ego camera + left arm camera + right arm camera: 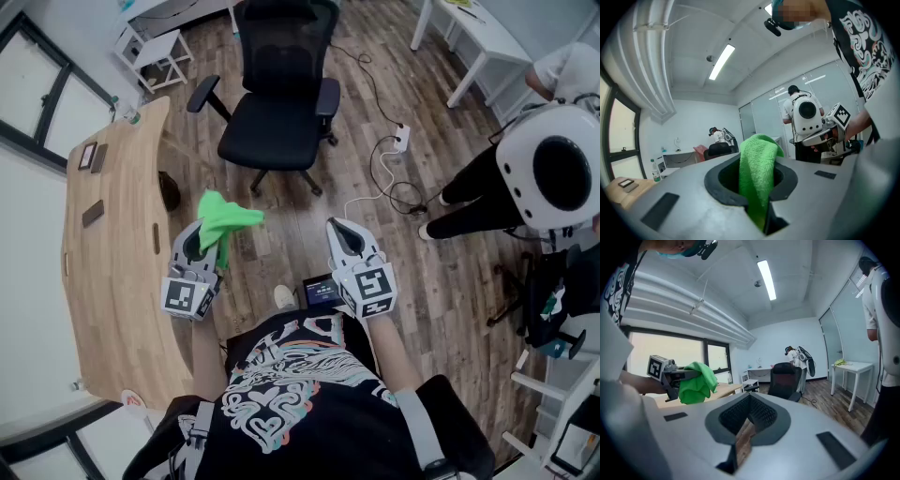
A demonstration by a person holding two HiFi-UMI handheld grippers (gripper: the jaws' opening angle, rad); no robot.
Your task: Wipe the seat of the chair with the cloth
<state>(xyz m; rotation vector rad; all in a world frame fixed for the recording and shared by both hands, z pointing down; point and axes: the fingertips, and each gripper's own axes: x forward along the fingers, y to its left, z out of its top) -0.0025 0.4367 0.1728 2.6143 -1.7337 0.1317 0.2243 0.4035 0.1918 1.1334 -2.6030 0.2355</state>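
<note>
- While you stand at the bottom centre of the head view, your left gripper [204, 234] is clamped on the green cloth [225, 216], left of centre.
- The cloth bunches out past the jaw tips, up in the air.
- Your right gripper [340, 230], right of centre: jaws together at the tips, holding nothing.
- Black chair [281, 103] at top centre, its seat [272, 141] well apart from both grippers and the cloth.
- Wooden desk [112, 234] runs down the left side, just beside your left gripper.
- Another person [487, 187] stands at the right edge.
</note>
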